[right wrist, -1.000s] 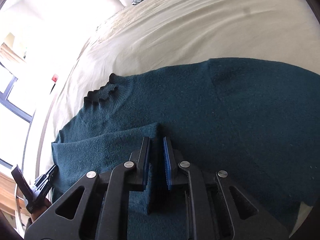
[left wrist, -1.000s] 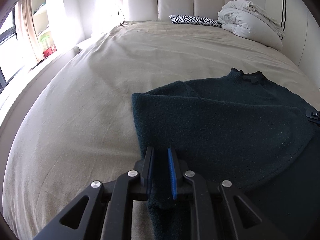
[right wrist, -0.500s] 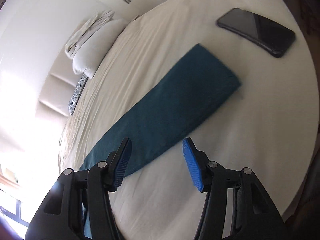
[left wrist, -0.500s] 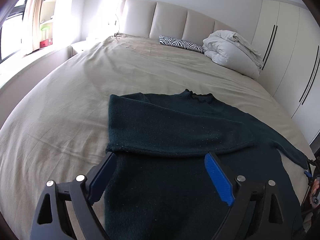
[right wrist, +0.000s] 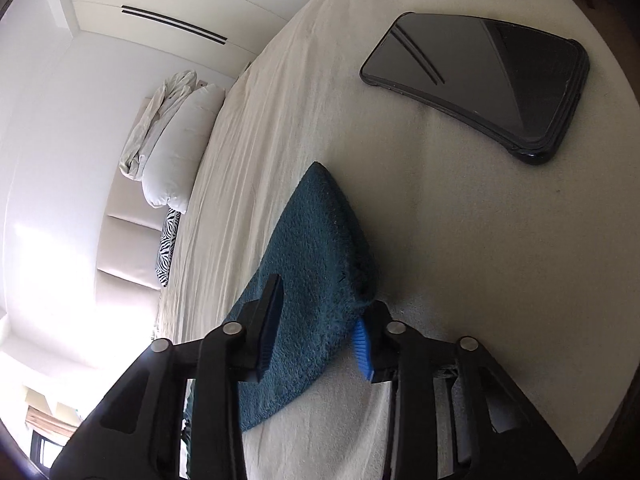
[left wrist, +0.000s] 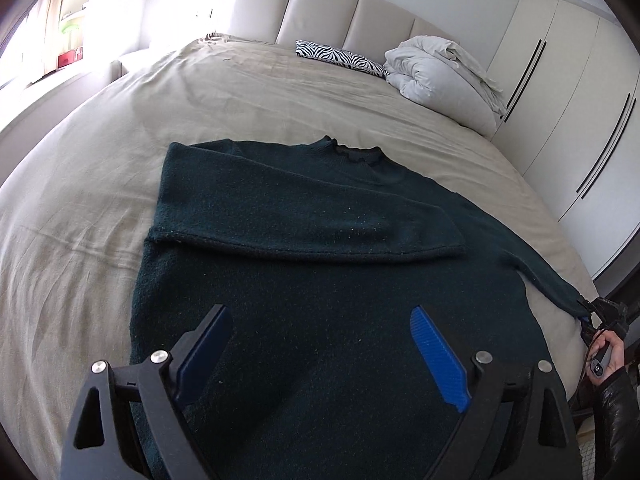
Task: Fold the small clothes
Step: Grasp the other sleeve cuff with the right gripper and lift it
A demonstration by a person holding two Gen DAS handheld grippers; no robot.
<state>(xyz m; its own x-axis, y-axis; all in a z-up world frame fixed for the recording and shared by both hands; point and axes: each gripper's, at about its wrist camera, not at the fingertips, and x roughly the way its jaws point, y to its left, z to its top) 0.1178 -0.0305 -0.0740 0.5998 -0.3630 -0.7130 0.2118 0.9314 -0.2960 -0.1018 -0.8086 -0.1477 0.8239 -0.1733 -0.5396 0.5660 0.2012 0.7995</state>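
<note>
A dark teal knit sweater [left wrist: 320, 280] lies flat on the beige bed [left wrist: 240, 92], neck toward the headboard. Its left sleeve [left wrist: 304, 216] is folded across the chest. Its right sleeve [left wrist: 544, 276] stretches out to the bed's right edge. My left gripper [left wrist: 320, 340] is open and empty above the sweater's lower body. My right gripper [right wrist: 316, 316] is open, its fingers on either side of the right sleeve's cuff end [right wrist: 320, 248], one above it and one at its lower edge. The right gripper also shows at the right edge of the left wrist view [left wrist: 592, 312].
A black phone [right wrist: 480, 80] lies on the bed beyond the cuff. A white folded duvet [left wrist: 440, 76] and a zebra pillow [left wrist: 340, 56] sit by the headboard. White wardrobe doors [left wrist: 568, 100] stand on the right. A window is at the left.
Both grippers opened and let go of the folded left sleeve. The left one pulled back over the hem. The right one swung to the outstretched right sleeve and closed in around its cuff.
</note>
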